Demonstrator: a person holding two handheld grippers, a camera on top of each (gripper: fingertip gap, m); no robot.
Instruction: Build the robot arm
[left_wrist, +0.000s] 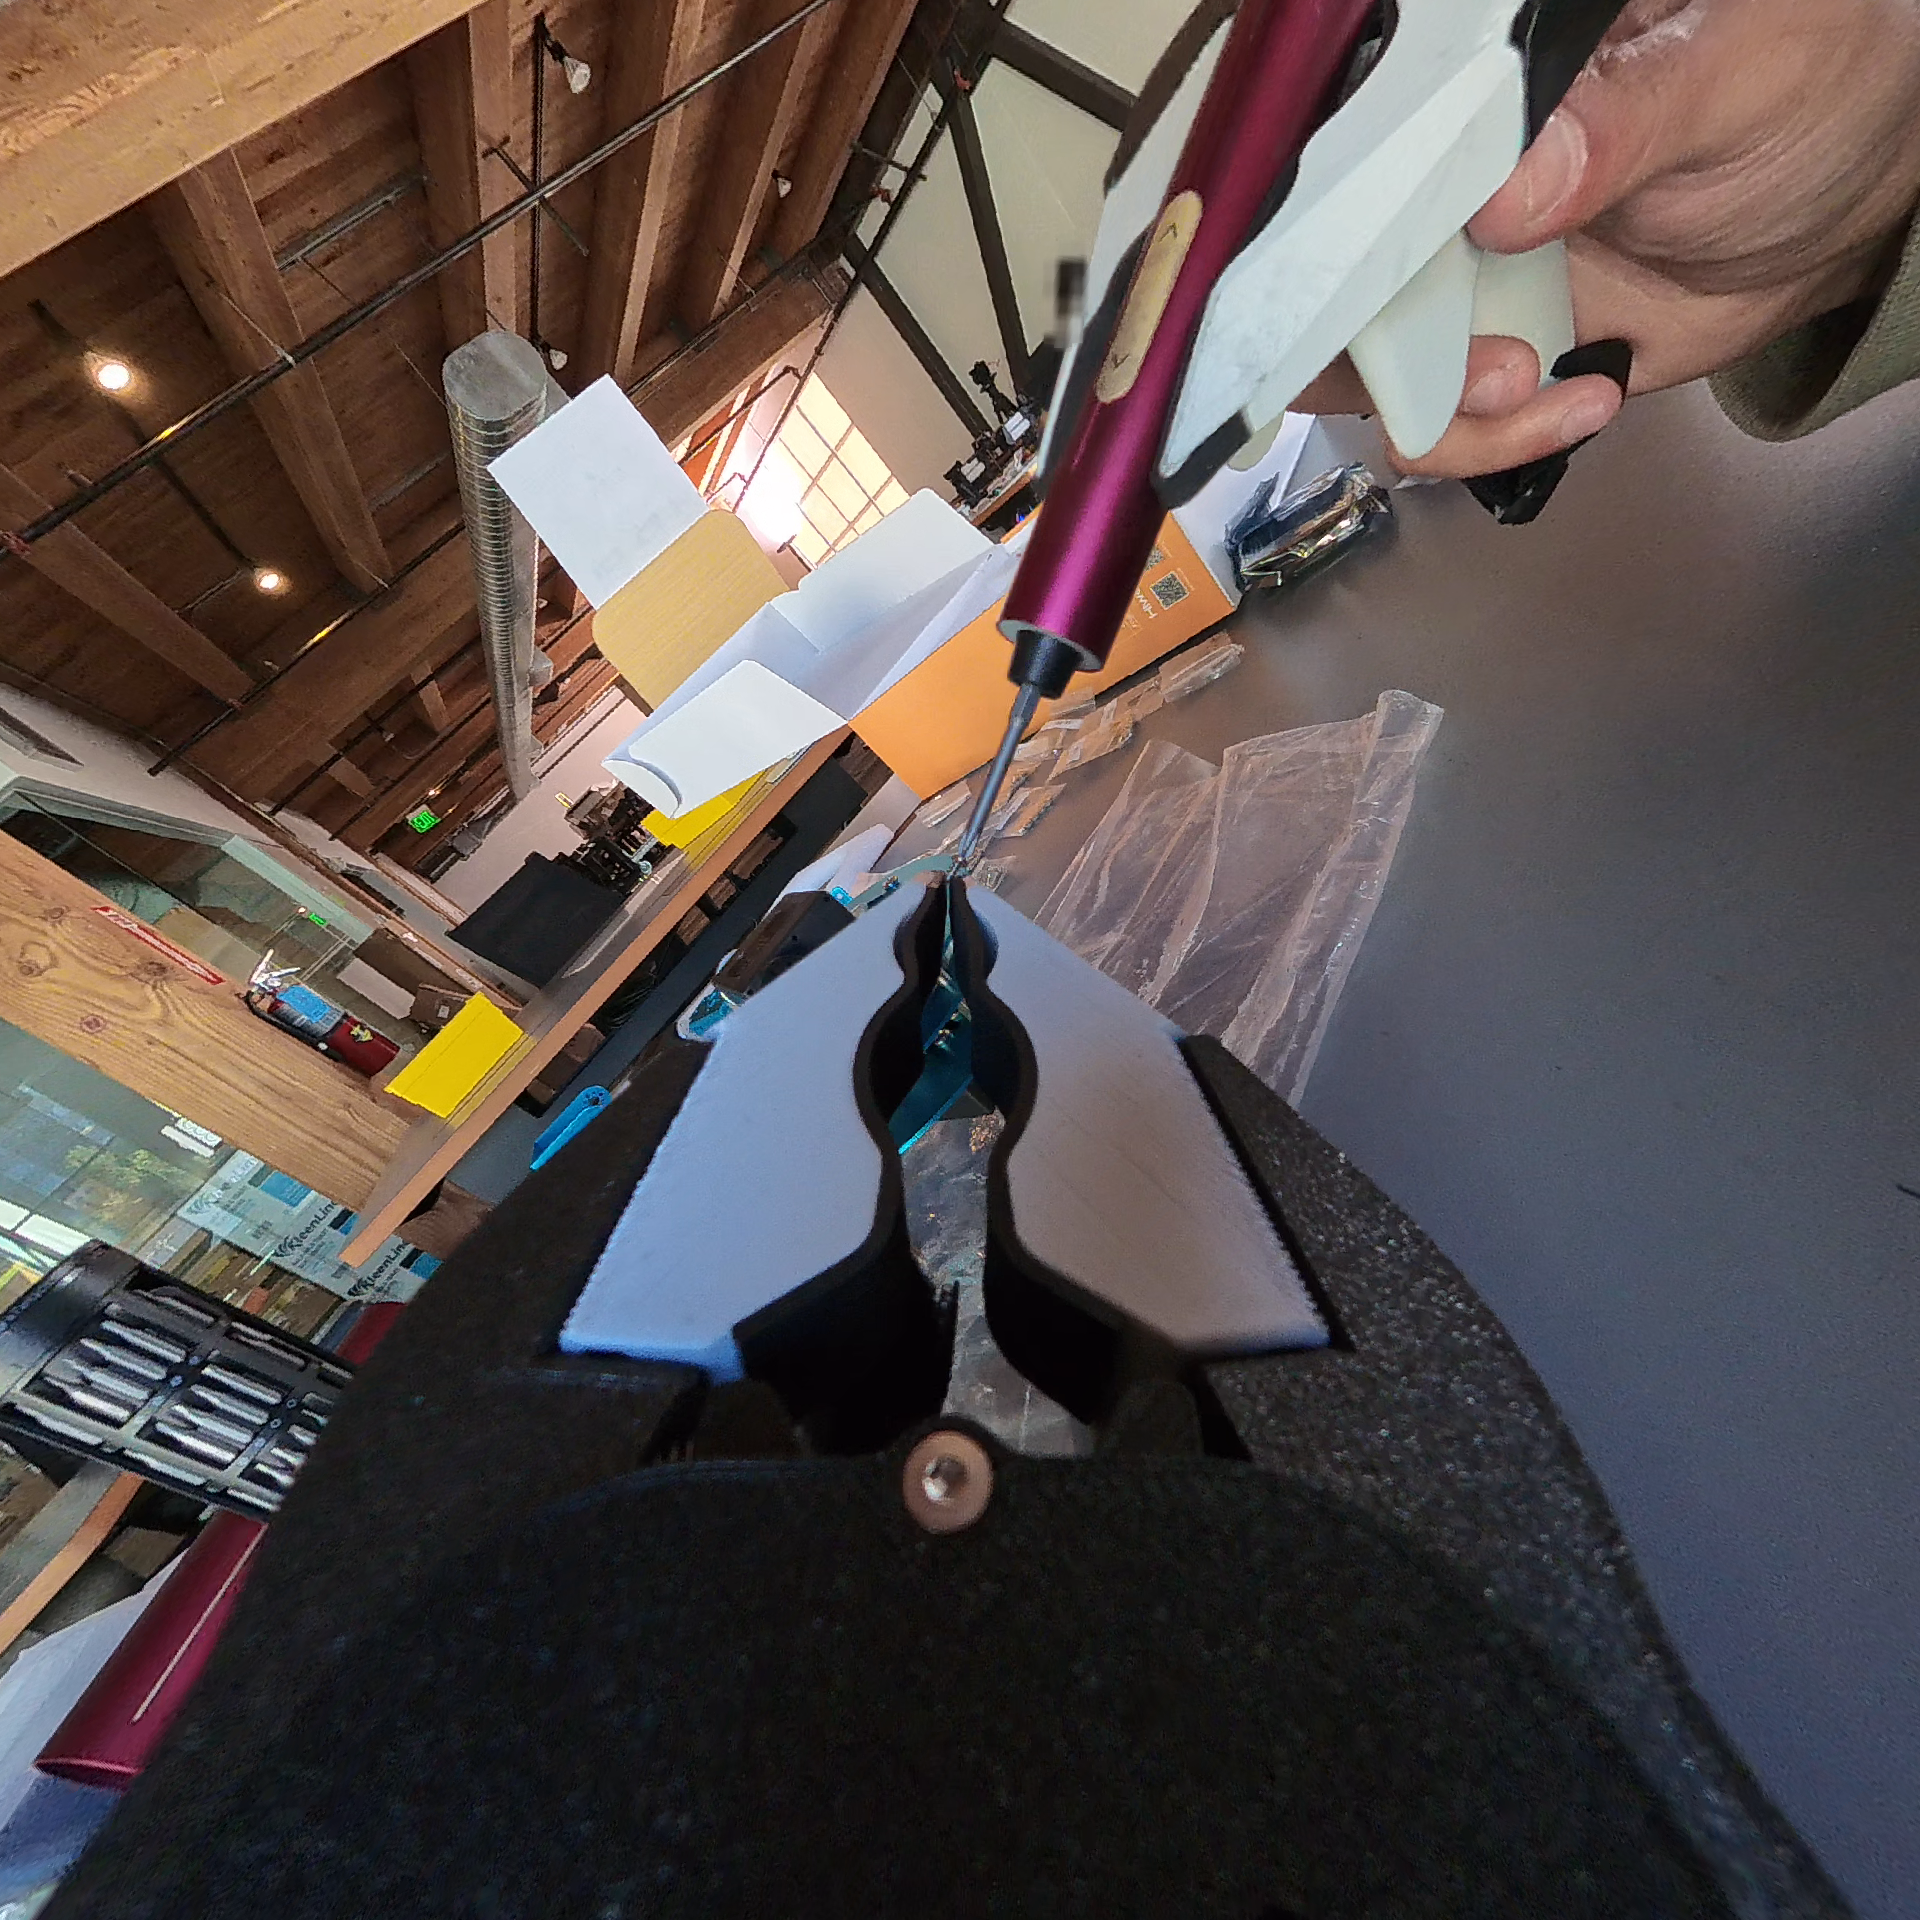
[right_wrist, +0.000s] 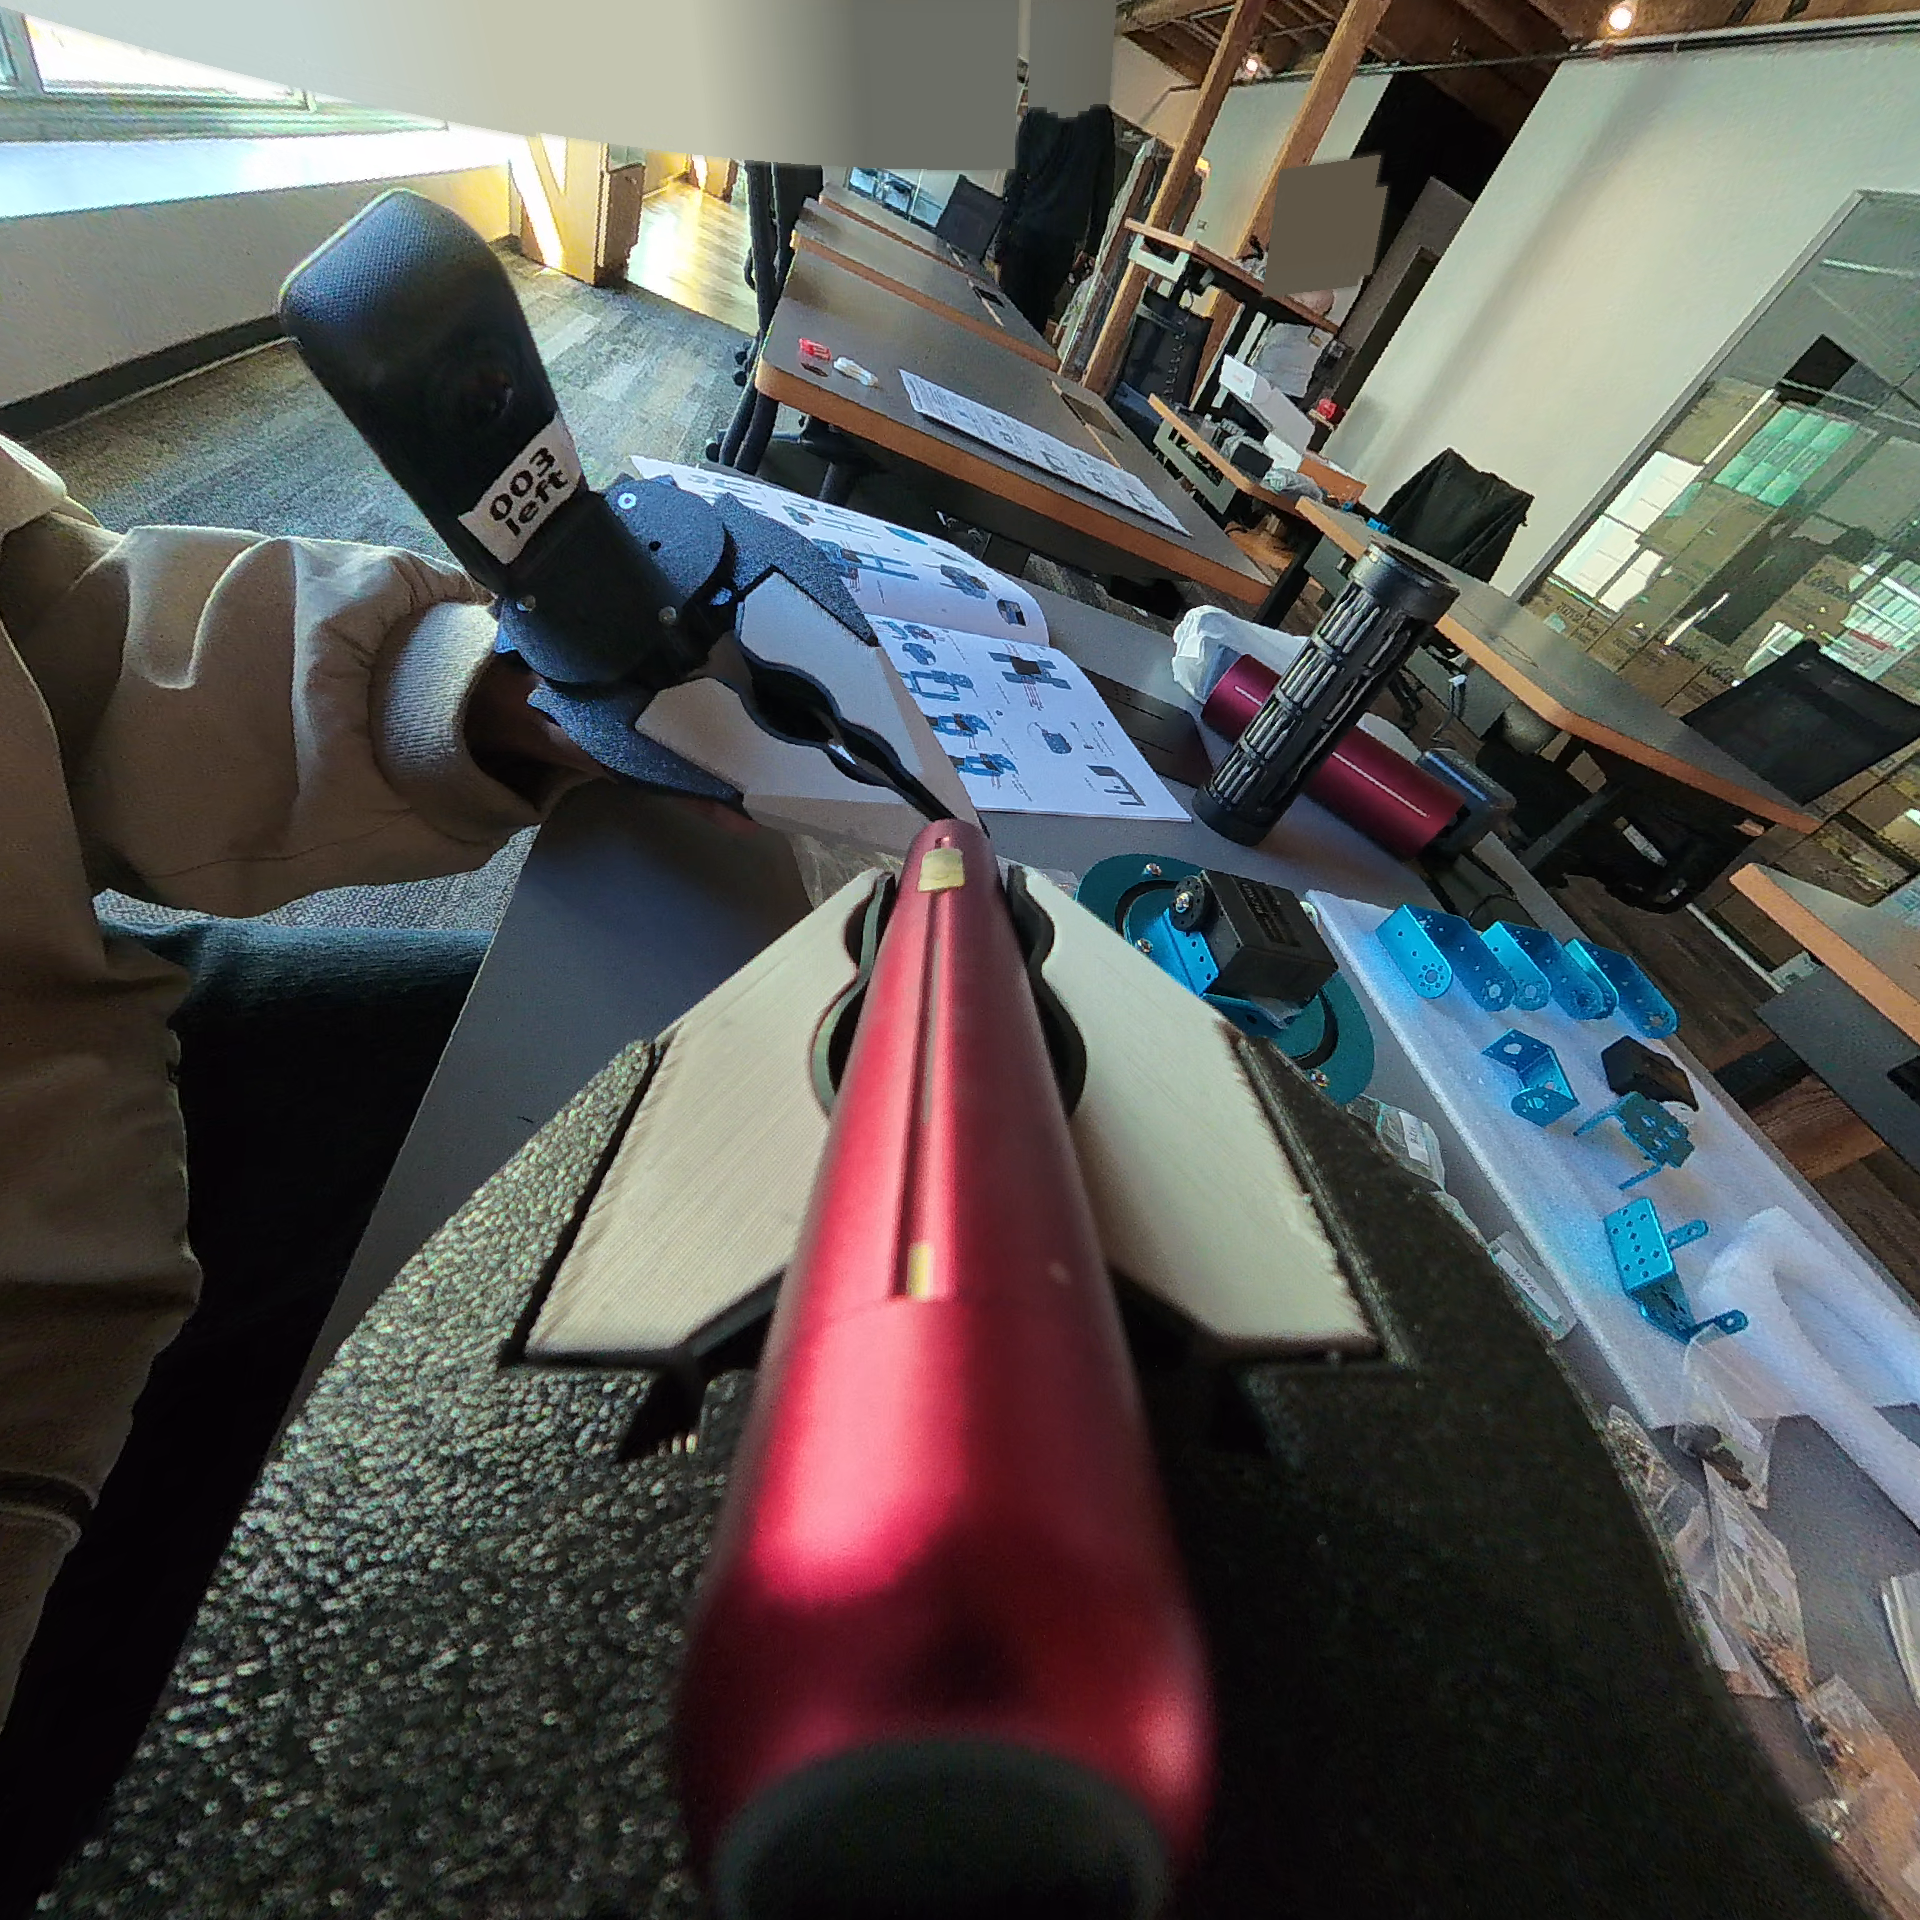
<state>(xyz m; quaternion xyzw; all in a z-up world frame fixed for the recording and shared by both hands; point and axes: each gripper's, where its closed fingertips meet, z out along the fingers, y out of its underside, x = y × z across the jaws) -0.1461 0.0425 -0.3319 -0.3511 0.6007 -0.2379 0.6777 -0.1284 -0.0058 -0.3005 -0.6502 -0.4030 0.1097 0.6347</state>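
The screwdriver (right_wrist: 940, 1299) has a smooth, satin red metal body. The tongs (left_wrist: 948, 909) have matt pale plastic fingers (left_wrist: 790, 1164) on a rough, speckled black frame. The bracket (left_wrist: 940, 1049) is shiny blue metal. The desk (left_wrist: 1662, 935) is smooth matt grey. The bags (left_wrist: 1236, 852) are glossy clear plastic. The beams (left_wrist: 156, 83) are raw wood.

Red screwdriver (right_wrist: 935, 1299) — tip on blue bracket (left_wrist: 940, 1039).
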